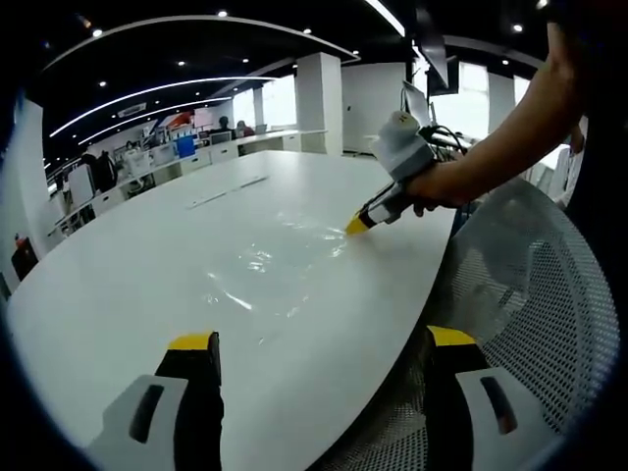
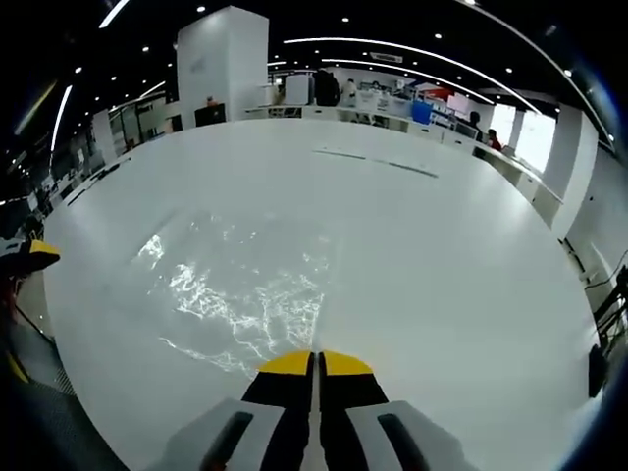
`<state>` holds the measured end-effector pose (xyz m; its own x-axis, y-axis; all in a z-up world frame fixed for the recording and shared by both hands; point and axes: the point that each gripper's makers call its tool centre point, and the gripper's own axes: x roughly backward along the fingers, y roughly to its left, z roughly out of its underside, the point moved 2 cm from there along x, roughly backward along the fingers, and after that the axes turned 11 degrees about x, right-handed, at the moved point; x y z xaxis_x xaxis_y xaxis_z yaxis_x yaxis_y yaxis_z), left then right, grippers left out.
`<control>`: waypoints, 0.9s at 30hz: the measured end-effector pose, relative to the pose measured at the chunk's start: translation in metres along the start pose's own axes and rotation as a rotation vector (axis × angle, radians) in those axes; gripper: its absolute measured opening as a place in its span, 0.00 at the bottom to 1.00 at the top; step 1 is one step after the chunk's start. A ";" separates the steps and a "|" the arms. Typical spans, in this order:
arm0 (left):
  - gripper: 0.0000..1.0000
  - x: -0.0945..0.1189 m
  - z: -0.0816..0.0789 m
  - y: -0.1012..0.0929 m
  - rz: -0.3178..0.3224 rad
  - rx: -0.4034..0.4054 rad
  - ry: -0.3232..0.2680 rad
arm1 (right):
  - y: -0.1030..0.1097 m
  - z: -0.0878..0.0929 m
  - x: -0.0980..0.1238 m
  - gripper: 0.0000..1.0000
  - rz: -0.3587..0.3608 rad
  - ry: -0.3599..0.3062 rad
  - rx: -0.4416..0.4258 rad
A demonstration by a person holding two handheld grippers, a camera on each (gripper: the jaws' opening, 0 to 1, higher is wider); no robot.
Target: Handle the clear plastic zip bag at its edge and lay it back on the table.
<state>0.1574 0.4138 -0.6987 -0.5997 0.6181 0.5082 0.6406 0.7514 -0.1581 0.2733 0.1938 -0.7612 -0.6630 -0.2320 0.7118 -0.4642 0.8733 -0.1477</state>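
Office space, big white table (image 1: 147, 285) with the clear zip bag (image 1: 265, 275) lying flat on it, crinkled and glinting. Right gripper (image 2: 316, 365) has its jaws pressed together at the bag's near edge, at 6 o'clock in the right gripper view, apparently pinching that edge, though contact is hard to confirm. Left gripper (image 1: 324, 345) hangs spread wide at the table's rim, holding nothing, likely waiting clear.

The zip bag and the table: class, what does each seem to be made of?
zip bag: thin clear plastic film, glossy; crinkles catch bright glints and the table shows through.
table: smooth white top, probably laminate, semi-matte; ceiling lights reflect only softly.
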 end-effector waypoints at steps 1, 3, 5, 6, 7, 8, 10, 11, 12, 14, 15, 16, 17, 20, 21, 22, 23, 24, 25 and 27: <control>0.84 0.000 0.000 0.000 0.000 0.001 -0.001 | 0.000 0.000 0.000 0.00 0.001 0.001 0.003; 0.84 0.000 0.000 0.000 -0.002 0.001 -0.003 | -0.001 0.000 0.001 0.00 0.001 -0.001 0.010; 0.84 0.000 -0.001 0.000 -0.003 0.000 -0.004 | -0.002 0.000 0.000 0.00 0.001 -0.001 0.014; 0.84 0.000 -0.001 0.001 -0.004 0.000 -0.005 | -0.002 0.000 0.001 0.00 0.000 -0.003 0.016; 0.84 0.000 -0.001 0.001 -0.004 0.001 -0.006 | -0.002 -0.001 0.002 0.00 0.001 -0.007 0.019; 0.84 0.000 -0.001 0.001 -0.005 0.001 -0.007 | -0.002 -0.003 0.003 0.00 0.001 -0.011 0.024; 0.84 0.000 -0.001 0.001 -0.004 0.000 -0.008 | -0.004 -0.004 0.004 0.00 0.004 -0.021 0.032; 0.84 0.000 -0.001 0.001 -0.004 0.000 -0.008 | -0.004 -0.005 0.005 0.00 0.004 -0.023 0.033; 0.84 0.000 -0.002 0.000 -0.004 -0.002 -0.010 | -0.005 -0.008 0.007 0.00 0.007 -0.032 0.037; 0.85 0.000 -0.002 0.001 -0.004 -0.002 -0.011 | -0.005 -0.010 0.009 0.00 0.007 -0.038 0.037; 0.85 0.000 -0.002 0.001 -0.004 -0.002 -0.011 | -0.006 -0.012 0.011 0.00 0.008 -0.045 0.038; 0.85 0.000 -0.002 0.001 -0.004 -0.001 -0.011 | -0.007 -0.013 0.011 0.00 0.012 -0.050 0.044; 0.85 0.000 -0.002 0.001 -0.004 -0.001 -0.012 | -0.007 -0.014 0.011 0.00 0.011 -0.056 0.042; 0.85 0.000 -0.002 0.000 -0.003 0.001 -0.012 | -0.008 -0.017 0.016 0.00 0.008 -0.067 0.047; 0.85 0.000 -0.002 0.000 -0.002 0.001 -0.011 | -0.008 -0.019 0.018 0.00 0.007 -0.072 0.054; 0.86 0.000 -0.002 0.000 -0.001 0.000 -0.009 | -0.007 -0.021 0.020 0.00 0.005 -0.075 0.054; 0.86 0.000 -0.002 0.000 0.000 -0.002 -0.008 | -0.007 -0.022 0.020 0.00 0.002 -0.082 0.055; 0.86 0.000 -0.002 0.000 0.001 -0.003 -0.007 | -0.007 -0.022 0.020 0.00 0.002 -0.084 0.057; 0.86 0.000 -0.002 -0.001 0.001 -0.004 -0.007 | -0.007 -0.023 0.020 0.00 0.001 -0.086 0.059; 0.86 0.000 -0.002 0.000 0.000 0.000 -0.007 | -0.007 -0.025 0.023 0.00 -0.002 -0.093 0.057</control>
<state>0.1581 0.4130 -0.6966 -0.6030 0.6199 0.5021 0.6408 0.7513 -0.1580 0.2760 0.1932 -0.7265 -0.7121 -0.2747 0.6461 -0.4968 0.8474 -0.1873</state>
